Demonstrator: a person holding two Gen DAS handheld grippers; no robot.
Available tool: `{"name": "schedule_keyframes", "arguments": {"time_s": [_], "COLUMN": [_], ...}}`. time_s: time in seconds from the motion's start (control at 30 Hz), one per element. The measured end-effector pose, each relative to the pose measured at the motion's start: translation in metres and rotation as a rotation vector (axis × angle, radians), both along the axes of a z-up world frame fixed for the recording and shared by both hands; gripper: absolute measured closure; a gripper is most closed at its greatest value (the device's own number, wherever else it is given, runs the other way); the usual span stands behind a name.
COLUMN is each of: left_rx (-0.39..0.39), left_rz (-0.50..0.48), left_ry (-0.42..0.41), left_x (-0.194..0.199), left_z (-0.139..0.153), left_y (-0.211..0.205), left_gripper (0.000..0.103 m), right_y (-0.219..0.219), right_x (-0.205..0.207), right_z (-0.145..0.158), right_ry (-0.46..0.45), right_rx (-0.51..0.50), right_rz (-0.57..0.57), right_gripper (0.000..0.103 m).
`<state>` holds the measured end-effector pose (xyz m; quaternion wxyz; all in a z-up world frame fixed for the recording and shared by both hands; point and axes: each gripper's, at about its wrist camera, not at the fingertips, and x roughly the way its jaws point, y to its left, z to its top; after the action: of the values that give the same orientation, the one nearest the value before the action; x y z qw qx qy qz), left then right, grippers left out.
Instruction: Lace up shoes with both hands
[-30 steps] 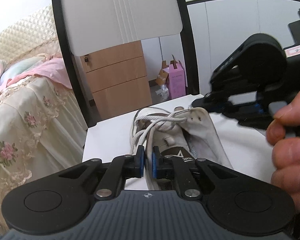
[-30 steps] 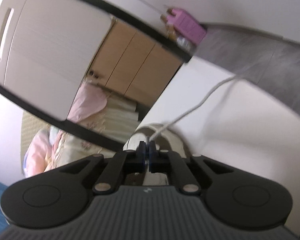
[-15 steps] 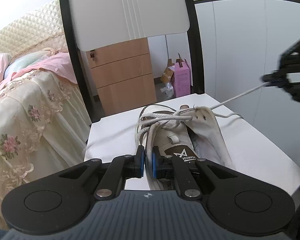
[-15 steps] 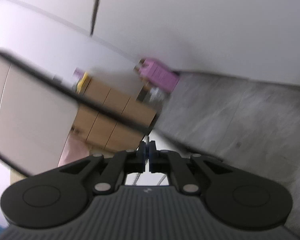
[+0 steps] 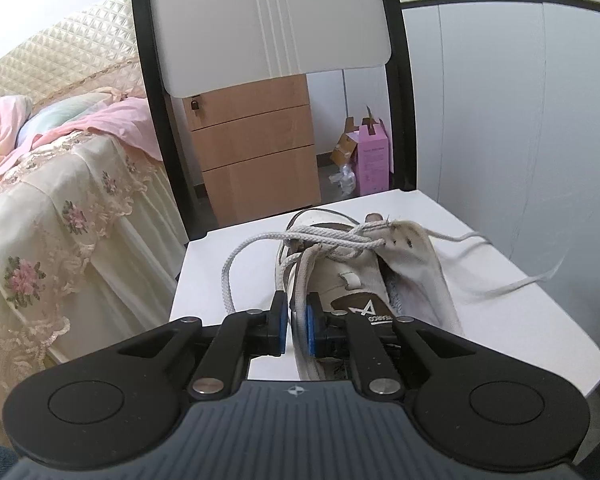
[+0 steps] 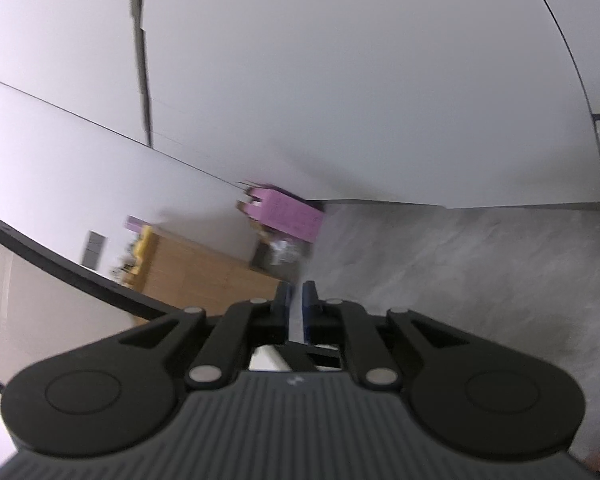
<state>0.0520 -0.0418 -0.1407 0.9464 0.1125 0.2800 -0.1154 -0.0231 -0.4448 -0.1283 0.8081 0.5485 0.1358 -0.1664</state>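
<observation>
Shoe (image 5: 360, 280) sits on the white chair seat (image 5: 228, 264), roughly centre, right in front of the left gripper (image 5: 296, 322).

Progress, judging from how it lies: lace (image 5: 320, 240) is threaded and crossed through the far eyelets near the toe end; the near eyelets by the collar look empty and the tongue is exposed. One lace end loops off the left side, the other trails loose across the seat to the right (image 5: 500, 288). No knot. So early-to-mid; the remaining eyelets and the tie are left.

Orientation: long axis runs away from the left camera toward the chair back, toe far, heel near. The right side flap sags outward.

Left gripper: jaws opening, narrow gap, straddling the shoe's near left upper edge; blue pads (image 5: 310, 328) look close on the fabric, but I can't confirm they press.

Right gripper (image 6: 296, 308): jaws opening, nothing between them. It points off the chair toward the floor and a pink box (image 6: 288, 216); view is blurred. Its tips just show at the right edge of the left view.
</observation>
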Motion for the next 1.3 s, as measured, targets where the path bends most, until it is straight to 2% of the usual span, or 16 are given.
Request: {"name": "schedule_keyframes", "arguments": {"time_s": [0.03, 0.07, 0.13, 0.17, 0.2, 0.27, 0.43, 0.53, 0.6, 0.73, 0.93, 1.03, 1.13, 1.23, 1.27, 1.3], "left_rx": [-0.006, -0.013, -0.025, -0.034, -0.045, -0.067, -0.078, -0.069, -0.072, -0.079, -0.097, -0.100, -0.094, -0.084, -0.080, -0.075], "left_rz": [0.001, 0.000, -0.001, 0.000, 0.001, 0.000, -0.009, -0.015, -0.018, -0.029, -0.043, -0.048, -0.054, -0.063, -0.062, -0.060], "left_ry": [-0.001, -0.003, -0.008, -0.012, -0.020, -0.038, -0.056, -0.056, -0.050, -0.041, -0.028, -0.028, -0.031, -0.033, -0.035, -0.037], "left_x": [0.001, 0.001, 0.002, 0.003, 0.003, 0.004, 0.008, 0.012, 0.013, 0.014, 0.014, 0.015, 0.016, 0.017, 0.017, 0.017], "left_z": [0.001, 0.001, 0.003, 0.004, 0.004, 0.007, 0.007, 0.007, 0.008, 0.009, 0.008, 0.007, 0.007, 0.006, 0.006, 0.006], "left_y": [0.001, 0.001, 0.002, 0.003, 0.003, 0.005, 0.005, 0.007, 0.010, 0.015, 0.016, 0.015, 0.014, 0.014, 0.014, 0.014], "left_gripper": [0.092, 0.092, 0.092, 0.087, 0.078, 0.070, 0.070, 0.070, 0.070, 0.073, 0.079, 0.084, 0.089, 0.094, 0.095, 0.095], "right_y": [0.001, 0.002, 0.005, 0.007, 0.011, 0.026, 0.091, 0.136, 0.158, 0.176, 0.180, 0.179, 0.178, 0.180, 0.181, 0.182], "right_x": [-0.002, -0.003, -0.001, 0.001, 0.004, 0.015, 0.058, 0.078, 0.087, 0.092, 0.097, 0.104, 0.111, 0.113, 0.112, 0.111], "right_z": [0.003, 0.006, 0.009, 0.009, 0.010, 0.008, -0.007, -0.011, -0.013, -0.022, -0.021, -0.022, -0.030, -0.034, -0.032, -0.031], "right_ry": [-0.005, -0.015, -0.047, -0.054, -0.057, -0.060, -0.058, -0.024, 0.011, 0.048, 0.062, 0.067, 0.060, 0.084, 0.072, 0.053], "right_rx": [-0.006, -0.017, -0.020, -0.015, -0.012, 0.020, 0.181, 0.199, 0.209, 0.269, 0.211, 0.126, 0.145, 0.109, 0.090, 0.081], "right_rz": [-0.002, -0.006, 0.001, 0.013, 0.028, 0.095, 0.409, 0.563, 0.618, 0.604, 0.567, 0.514, 0.496, 0.483, 0.481, 0.477], "right_gripper": [0.065, 0.059, 0.059, 0.058, 0.058, 0.058, 0.058, 0.058, 0.058, 0.058, 0.058, 0.058, 0.066, 0.095, 0.100, 0.100]}}
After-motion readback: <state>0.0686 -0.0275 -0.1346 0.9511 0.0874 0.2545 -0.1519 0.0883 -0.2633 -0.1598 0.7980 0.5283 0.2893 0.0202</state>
